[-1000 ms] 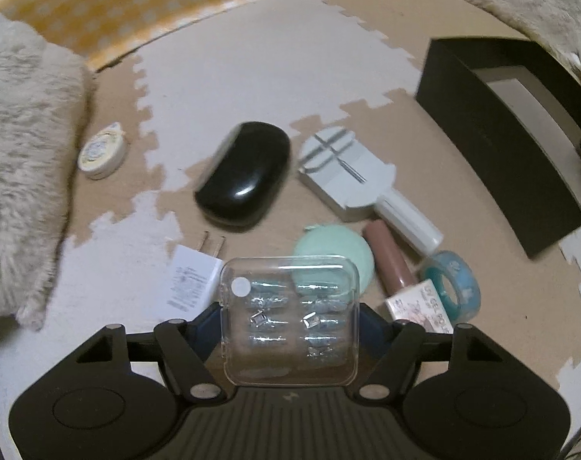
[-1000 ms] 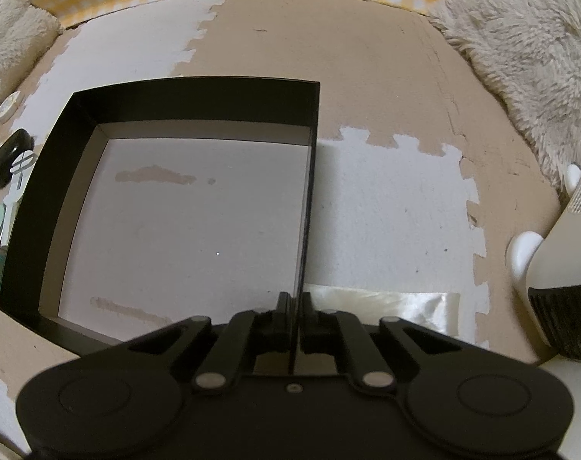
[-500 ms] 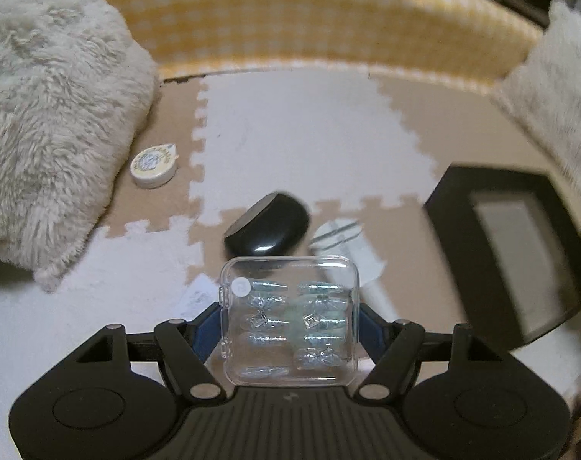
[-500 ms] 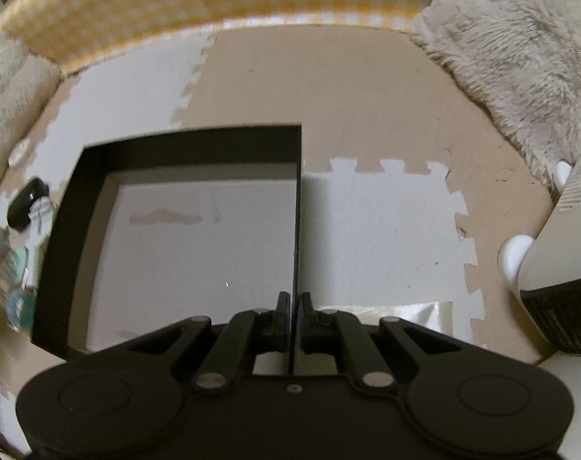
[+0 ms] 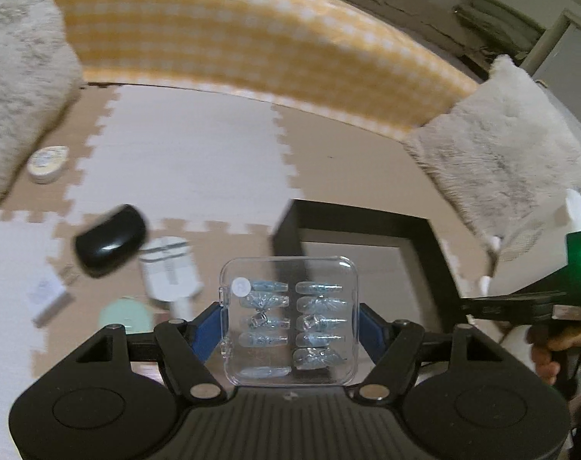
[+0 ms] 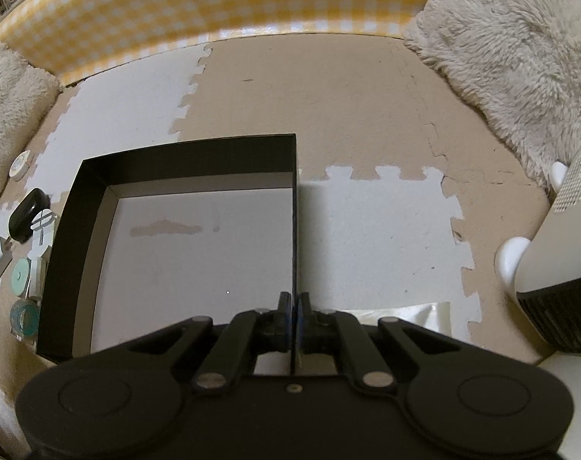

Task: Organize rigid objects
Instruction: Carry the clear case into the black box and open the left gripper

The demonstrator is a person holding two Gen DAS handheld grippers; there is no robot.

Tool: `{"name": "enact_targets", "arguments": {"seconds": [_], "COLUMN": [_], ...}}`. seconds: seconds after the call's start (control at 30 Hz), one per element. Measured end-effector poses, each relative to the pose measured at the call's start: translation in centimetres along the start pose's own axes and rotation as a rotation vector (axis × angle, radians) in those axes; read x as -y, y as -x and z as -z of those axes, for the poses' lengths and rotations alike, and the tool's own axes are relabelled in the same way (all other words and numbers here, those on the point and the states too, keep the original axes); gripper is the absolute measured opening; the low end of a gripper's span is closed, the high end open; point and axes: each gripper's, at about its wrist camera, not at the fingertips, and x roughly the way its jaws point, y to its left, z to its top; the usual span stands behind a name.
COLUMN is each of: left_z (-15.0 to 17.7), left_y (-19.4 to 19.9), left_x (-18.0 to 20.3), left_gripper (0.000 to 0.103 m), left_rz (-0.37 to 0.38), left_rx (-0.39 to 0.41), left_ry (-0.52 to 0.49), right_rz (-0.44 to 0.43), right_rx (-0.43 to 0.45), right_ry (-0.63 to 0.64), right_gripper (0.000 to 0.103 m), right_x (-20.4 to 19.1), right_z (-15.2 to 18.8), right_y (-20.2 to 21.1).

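— Foam puzzle mats (image 6: 367, 115) in beige and white cover the floor, with a yellow checked wall (image 5: 252, 38) behind and fluffy cushions (image 6: 520, 57) at the sides. Where's the clear case?

— The clear case of press-on nails (image 5: 288, 322) sits between the blue pads of the left tongs (image 5: 289, 324), which grip it by its two sides, lifted off the floor. Beyond it lies the black box (image 5: 367, 222), open at the top.

— And the right tongs?

— The right tongs (image 6: 293, 303) are closed on the box's right wall (image 6: 294, 230), pinching that thin black edge. The box's pale floor holds nothing.

— What is left on the mat?

— To the left of the box: a black oval case (image 5: 110, 239), a white tool (image 5: 171, 268), a mint round tin (image 5: 125, 316), a white charger plug (image 5: 47, 295), and farther off a small cream tin (image 5: 47, 163). The right wrist view also shows a blue tape roll (image 6: 24, 316) just beside the box's left wall.
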Motion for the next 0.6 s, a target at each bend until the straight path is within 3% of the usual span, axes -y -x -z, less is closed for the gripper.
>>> {"name": "enact_targets", "arguments": {"seconds": [0.3,0.6], "left_z": [0.7,1.6], "left_y": [-3.5,-5.1], "left_x": [4.2,5.7], "left_gripper": [0.073,0.073], "left_rz": [0.082,0.036], "left_rx": [-0.034,-0.024], "left_ry": [0.023,-0.053], "right_rz": [0.004,0.004], "right_rx": [0.001,0.002], "right_ry": [-0.002,-0.004], "right_gripper": [0.003,0.003], "right_x": [0.0,0.0], "right_z": [0.0,0.0], "right_y": [0.0,0.0]}}
